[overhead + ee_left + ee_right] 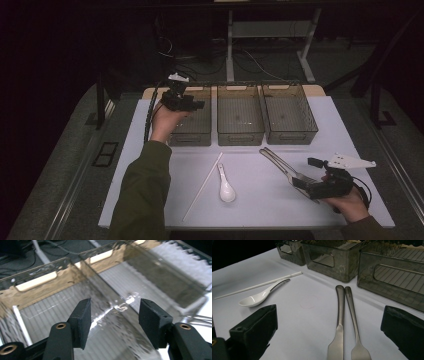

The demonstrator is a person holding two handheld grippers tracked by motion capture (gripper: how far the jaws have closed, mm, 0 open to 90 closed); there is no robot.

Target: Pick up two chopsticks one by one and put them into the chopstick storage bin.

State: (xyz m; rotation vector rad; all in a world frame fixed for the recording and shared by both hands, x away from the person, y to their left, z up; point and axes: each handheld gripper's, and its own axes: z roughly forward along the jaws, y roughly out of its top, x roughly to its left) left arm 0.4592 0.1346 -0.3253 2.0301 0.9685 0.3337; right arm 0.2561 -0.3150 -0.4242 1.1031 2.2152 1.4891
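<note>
The white tabletop (150, 150) carries three smoky, see-through bins in a row at its far side: the left bin (192, 134), the middle bin (240, 136) and the right bin (295, 135); their walls look thin and rigid, and their floors are ribbed.

The left gripper (113, 312) hangs over the left bin with its fingers apart and nothing between them; a thin white rod (21, 322) lies on that bin's floor by one wall.

The right gripper (299, 182) rests low at the near right of the tabletop, its fingers spread wide to either side of the knife (340, 312) and the fork (352, 312), pressing on neither; the two lie flat, side by side and touching or nearly so, handles pointing towards the bins.

Both are likely stiff polished metal, heavier than anything else here and slick under the pads; they lie so flat that a grip would probably do best across the narrow neck, where blade or tines meet handle, and on one piece at a time, since a pinch over both could let one slide out.

A long white stick (204, 186) lies aslant at mid-tabletop, light and prone to roll; just beside it sits a white spoon (226, 187), glossy, probably ceramic and so chippable, best taken by its handle.
</note>
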